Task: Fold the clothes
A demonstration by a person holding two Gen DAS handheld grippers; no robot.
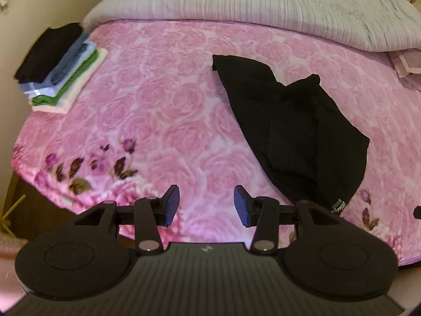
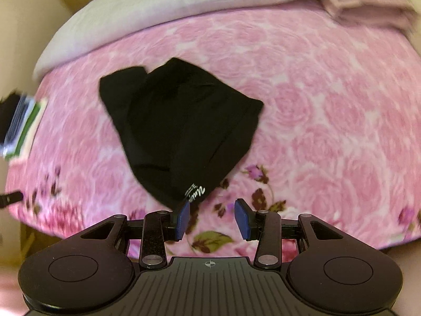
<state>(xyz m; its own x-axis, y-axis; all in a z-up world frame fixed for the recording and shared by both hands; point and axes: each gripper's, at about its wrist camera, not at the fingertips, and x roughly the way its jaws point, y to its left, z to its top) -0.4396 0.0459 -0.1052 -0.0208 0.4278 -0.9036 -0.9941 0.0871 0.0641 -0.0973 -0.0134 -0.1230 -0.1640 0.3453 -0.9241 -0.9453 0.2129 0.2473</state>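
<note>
Two claws, left claw (image 1: 207, 205) and right claw (image 2: 212, 220), are hanging wide apart, gripping nothing. Black garment (image 2: 181, 129) is lying crumpled mid-bed (image 1: 158, 105), reaching toward the near edge; folded stack (image 1: 60, 71) is sitting at the far left corner.

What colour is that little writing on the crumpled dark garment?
White, on the black garment; the lettering shows best in the right wrist view, near its lower edge.

Left gripper (image 1: 207, 205) and right gripper (image 2: 212, 220), fingers apart, empty.
</note>
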